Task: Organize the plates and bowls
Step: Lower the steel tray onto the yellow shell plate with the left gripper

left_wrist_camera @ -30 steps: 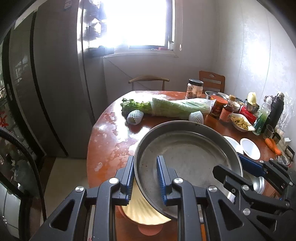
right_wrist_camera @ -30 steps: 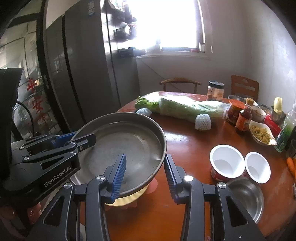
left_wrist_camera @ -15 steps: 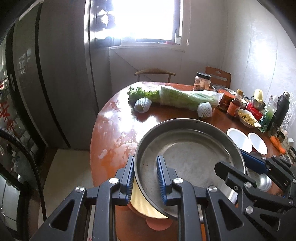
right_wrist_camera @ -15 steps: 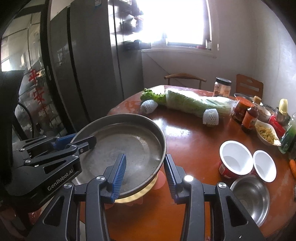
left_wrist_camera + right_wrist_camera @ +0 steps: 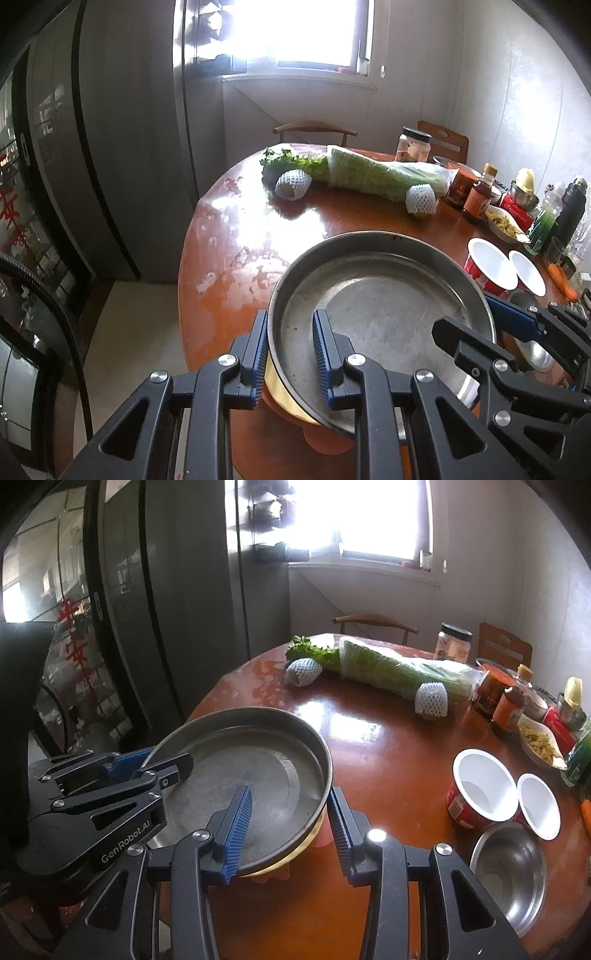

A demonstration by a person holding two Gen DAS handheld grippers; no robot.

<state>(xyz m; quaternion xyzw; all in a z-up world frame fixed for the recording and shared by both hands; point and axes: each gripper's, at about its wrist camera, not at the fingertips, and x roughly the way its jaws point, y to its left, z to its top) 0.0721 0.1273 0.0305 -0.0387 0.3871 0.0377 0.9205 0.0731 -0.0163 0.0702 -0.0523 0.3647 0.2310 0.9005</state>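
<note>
Round wooden table (image 5: pixel 369 746), glossy reddish-brown with worn pale patches near its left edge. On it: a long bagged cabbage (image 5: pixel 399 672) with leafy greens (image 5: pixel 310 651) at one end, two foam-netted fruits (image 5: pixel 303 672), a jar (image 5: pixel 452 642), sauce bottles (image 5: pixel 509 705), two white cups (image 5: pixel 484 784), and a small steel bowl (image 5: pixel 509 871) (nearest the camera).

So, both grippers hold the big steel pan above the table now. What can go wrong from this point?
1. The left gripper and right gripper each pinch only the steel pan's thin rim, so the pan may slip or tilt.
2. A yellow dish sits right beneath the pan; lowering unevenly could knock it.
3. The small steel bowl and white cups stand close, so a swing to that side may hit them.
</note>
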